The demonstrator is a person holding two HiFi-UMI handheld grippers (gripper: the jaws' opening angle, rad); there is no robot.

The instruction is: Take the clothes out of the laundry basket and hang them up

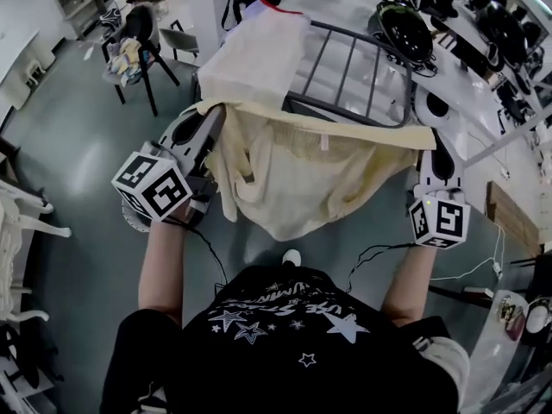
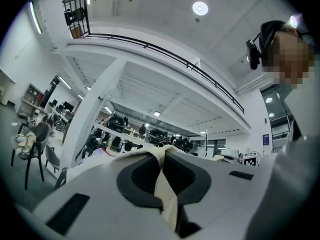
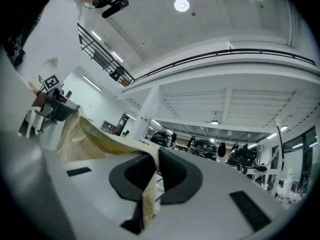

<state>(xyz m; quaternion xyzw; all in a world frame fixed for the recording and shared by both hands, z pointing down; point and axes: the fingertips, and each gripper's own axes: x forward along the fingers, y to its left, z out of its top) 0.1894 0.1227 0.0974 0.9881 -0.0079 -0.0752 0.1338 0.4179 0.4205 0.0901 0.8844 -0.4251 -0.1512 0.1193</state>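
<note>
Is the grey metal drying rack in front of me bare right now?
No: a white cloth lies draped over the left part of the grey metal drying rack in the head view.

Bright, even indoor light, faint shadows. A round ceiling lamp (image 2: 200, 7) high above the left hand-held gripper (image 2: 161, 160) blows out white. Same glare from a second ceiling lamp (image 3: 181, 4) above the right hand-held gripper (image 3: 156, 160). Both gripper views show heavy fisheye, black corners and bent straight lines. The gripper bodies and the cream cloth (image 2: 167, 204) at the lens are soft, the background sharper. The head view warps at its edges, with a dull sheen on the floor (image 1: 69, 171) left of the left hand-held gripper.
</note>
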